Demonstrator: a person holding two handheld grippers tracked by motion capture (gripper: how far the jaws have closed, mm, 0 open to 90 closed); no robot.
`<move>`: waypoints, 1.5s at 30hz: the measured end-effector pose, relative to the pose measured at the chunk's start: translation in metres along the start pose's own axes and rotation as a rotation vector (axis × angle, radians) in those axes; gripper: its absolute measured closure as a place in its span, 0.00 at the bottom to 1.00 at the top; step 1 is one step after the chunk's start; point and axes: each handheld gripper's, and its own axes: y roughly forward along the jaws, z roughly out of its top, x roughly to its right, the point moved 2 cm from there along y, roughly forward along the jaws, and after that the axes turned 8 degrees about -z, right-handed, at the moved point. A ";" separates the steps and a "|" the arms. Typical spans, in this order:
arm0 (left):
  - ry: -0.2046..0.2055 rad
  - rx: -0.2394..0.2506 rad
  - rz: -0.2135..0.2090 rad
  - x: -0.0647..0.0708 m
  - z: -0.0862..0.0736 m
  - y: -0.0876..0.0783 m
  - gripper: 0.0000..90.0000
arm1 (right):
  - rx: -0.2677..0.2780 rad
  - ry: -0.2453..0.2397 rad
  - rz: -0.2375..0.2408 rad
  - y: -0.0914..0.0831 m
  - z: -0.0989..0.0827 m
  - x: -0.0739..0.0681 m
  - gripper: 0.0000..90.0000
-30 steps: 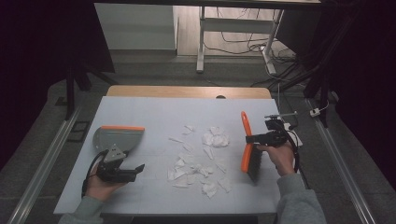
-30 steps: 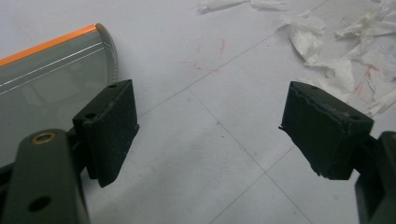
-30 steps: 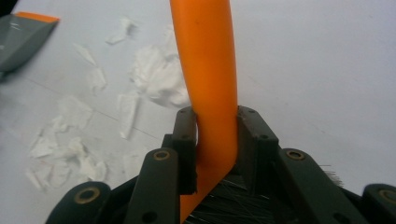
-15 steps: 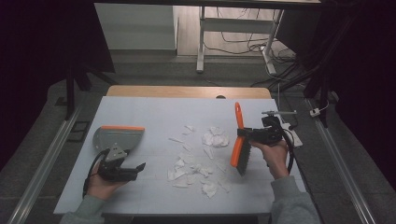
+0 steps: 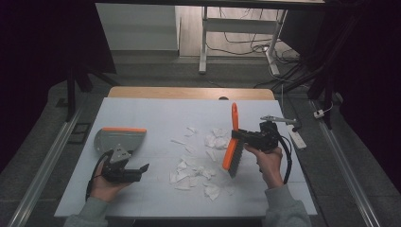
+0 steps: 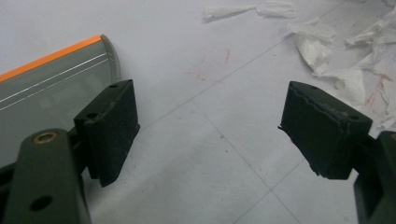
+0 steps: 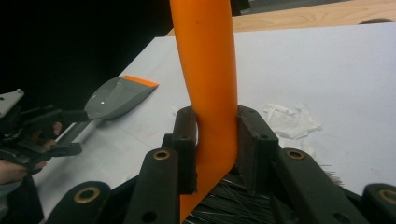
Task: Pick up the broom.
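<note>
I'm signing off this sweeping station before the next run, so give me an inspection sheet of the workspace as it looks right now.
Surface: white table top, with faint red marks in the left gripper view.
Job's things: orange brush, held on edge above the table; grey dustpan with orange lip, flat at the left.
Clutter: torn paper scraps scattered mid-table.
Grippers: right gripper shut on the brush handle; left gripper open, nothing between its jaws, beside the dustpan.
Cables: black cable looping from the right gripper; floor cables behind the table.
Surroundings: desk legs beyond, dark curtains at both sides.
</note>
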 end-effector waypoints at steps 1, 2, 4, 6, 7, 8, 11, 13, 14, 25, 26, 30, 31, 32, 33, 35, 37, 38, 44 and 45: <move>0.000 0.000 0.001 0.001 0.001 0.000 0.22 | 0.005 0.001 0.006 0.001 -0.001 0.000 0.78; -0.001 0.001 -0.001 0.001 0.001 0.001 0.22 | 0.003 0.004 0.012 0.002 -0.001 -0.001 0.78; 0.002 0.003 0.000 0.003 0.002 0.001 0.22 | 0.001 -0.003 0.010 0.003 -0.002 -0.003 0.78; 0.006 0.004 -0.006 0.005 0.003 0.002 0.22 | 0.010 -0.002 0.013 0.004 -0.002 -0.005 0.78; 0.006 0.007 -0.009 0.006 0.004 0.002 0.22 | 0.013 0.001 0.017 0.005 -0.002 -0.006 0.78; 0.008 0.009 -0.013 0.007 0.005 0.003 0.22 | 0.019 0.003 0.015 0.005 -0.002 -0.007 0.78; 0.017 0.018 -0.020 0.012 0.009 0.005 0.22 | 0.037 -0.004 0.013 0.005 -0.004 -0.012 0.78; 0.021 0.025 -0.034 0.015 0.012 0.006 0.22 | 0.048 -0.003 0.012 0.004 -0.004 -0.016 0.78; 0.024 0.028 -0.043 0.017 0.014 0.007 0.22 | 0.059 -0.003 0.010 0.004 -0.005 -0.018 0.78; 0.087 0.053 -0.141 0.051 0.046 0.024 0.23 | 0.097 -0.014 0.024 0.013 -0.008 -0.034 0.78; 0.101 0.052 -0.147 0.055 0.050 0.026 0.23 | 0.101 -0.015 0.021 0.015 -0.008 -0.036 0.78; 0.138 0.055 -0.178 0.069 0.062 0.033 0.23 | 0.109 -0.007 0.021 0.018 -0.009 -0.038 0.78; 0.143 0.056 -0.188 0.072 0.065 0.036 0.23 | 0.115 -0.007 0.019 0.018 -0.010 -0.038 0.78; 0.147 0.056 -0.196 0.075 0.067 0.038 0.23 | 0.119 -0.008 0.017 0.018 -0.010 -0.039 0.78; 0.149 0.058 -0.206 0.078 0.069 0.040 0.23 | 0.127 -0.006 0.012 0.019 -0.010 -0.040 0.78; 0.161 0.059 -0.222 0.084 0.074 0.043 0.23 | 0.131 -0.006 0.011 0.020 -0.010 -0.040 0.78; 0.180 0.063 -0.228 0.090 0.078 0.045 0.23 | 0.135 -0.007 0.007 0.021 -0.011 -0.041 0.78; 0.194 0.060 -0.228 0.094 0.080 0.047 0.23 | 0.140 -0.009 0.006 0.022 -0.011 -0.042 0.78; 0.208 0.064 -0.297 0.112 0.090 0.058 0.23 | 0.159 -0.006 -0.001 0.027 -0.012 -0.046 0.78; 0.213 0.060 -0.305 0.114 0.091 0.060 0.23 | 0.161 -0.007 0.001 0.028 -0.012 -0.046 0.78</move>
